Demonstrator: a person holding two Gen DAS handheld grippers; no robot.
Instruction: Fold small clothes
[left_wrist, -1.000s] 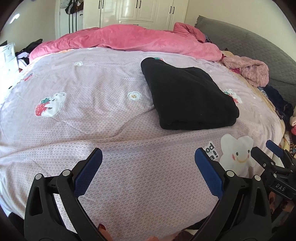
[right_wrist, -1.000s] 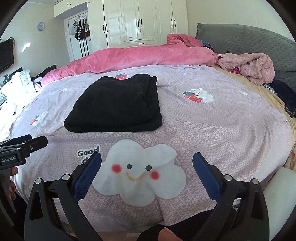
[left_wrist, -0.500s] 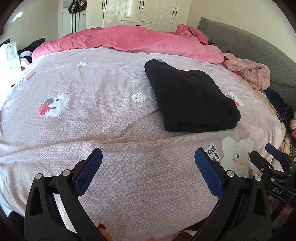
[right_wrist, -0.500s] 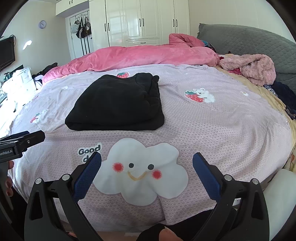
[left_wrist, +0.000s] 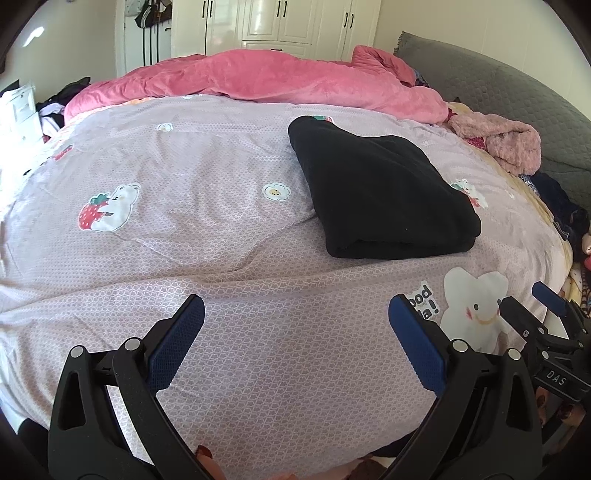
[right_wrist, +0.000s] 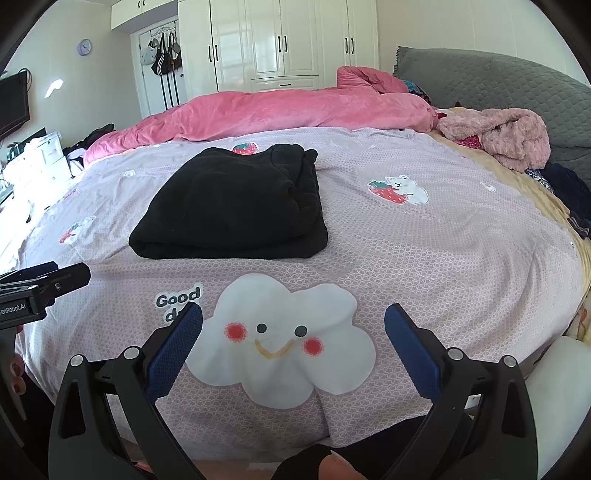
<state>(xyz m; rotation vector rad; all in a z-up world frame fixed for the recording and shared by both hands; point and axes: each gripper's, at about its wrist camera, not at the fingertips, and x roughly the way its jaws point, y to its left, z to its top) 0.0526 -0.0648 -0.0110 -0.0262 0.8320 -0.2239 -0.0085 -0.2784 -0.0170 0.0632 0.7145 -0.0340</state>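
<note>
We are seeing black garment (right_wrist: 236, 206) folded, lying 11 o'clock of right gripper (right_wrist: 293, 325) | 1 o'clock of left gripper (left_wrist: 295, 317) | right sitting nearer | long axis running away from us | both spread wide, gripping nothing

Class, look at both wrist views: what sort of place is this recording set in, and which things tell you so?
Most likely a home bedroom. A wide bed with a printed lilac cover fills both views, a pink duvet lies bunched along its far side, and white wardrobe doors line the back wall.

Both wrist views look low across the bed (left_wrist: 229, 229), sharing the folded black garment (right_wrist: 236, 206).
</note>
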